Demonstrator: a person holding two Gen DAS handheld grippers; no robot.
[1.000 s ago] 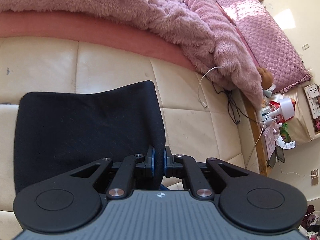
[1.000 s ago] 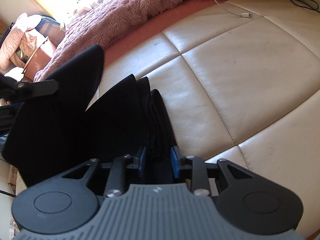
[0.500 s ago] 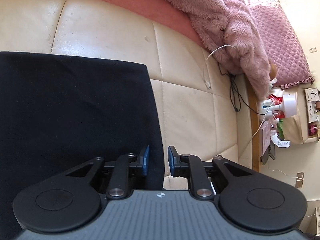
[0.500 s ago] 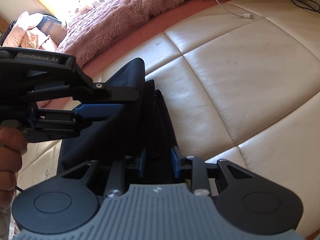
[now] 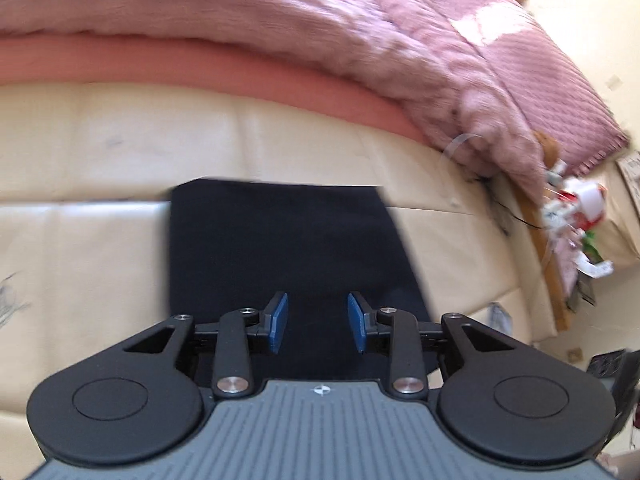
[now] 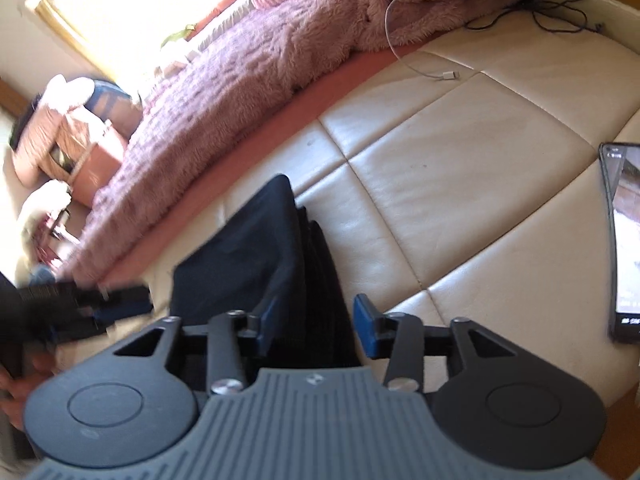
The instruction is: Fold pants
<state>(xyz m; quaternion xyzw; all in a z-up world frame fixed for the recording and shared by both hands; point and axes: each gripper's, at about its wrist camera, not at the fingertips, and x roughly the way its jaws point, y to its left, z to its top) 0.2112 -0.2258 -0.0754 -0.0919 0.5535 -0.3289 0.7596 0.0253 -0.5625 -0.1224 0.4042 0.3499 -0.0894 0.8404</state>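
The black pants [image 5: 288,248] lie folded in a compact rectangle on the cream leather surface [image 5: 80,248]. My left gripper [image 5: 317,323] is open above their near edge and holds nothing. In the right wrist view the pants [image 6: 256,260] show as a stacked fold with layered edges on the right. My right gripper [image 6: 318,326] is open, its jaws on either side of the near end of the fold. The left gripper [image 6: 80,308] shows blurred at the left of that view, held by a hand.
A pink fluffy blanket [image 5: 280,20] and a salmon sheet [image 5: 200,64] border the far side. A white charging cable [image 6: 436,74] and black cords [image 6: 560,16] lie at the right. A phone [image 6: 624,240] lies at the right edge. Bedside clutter [image 5: 576,216] stands beyond.
My left gripper let go of the top layer, opened wide and drew back. My right gripper opened and also pulled back. The pants now lie flat in a smaller fold.
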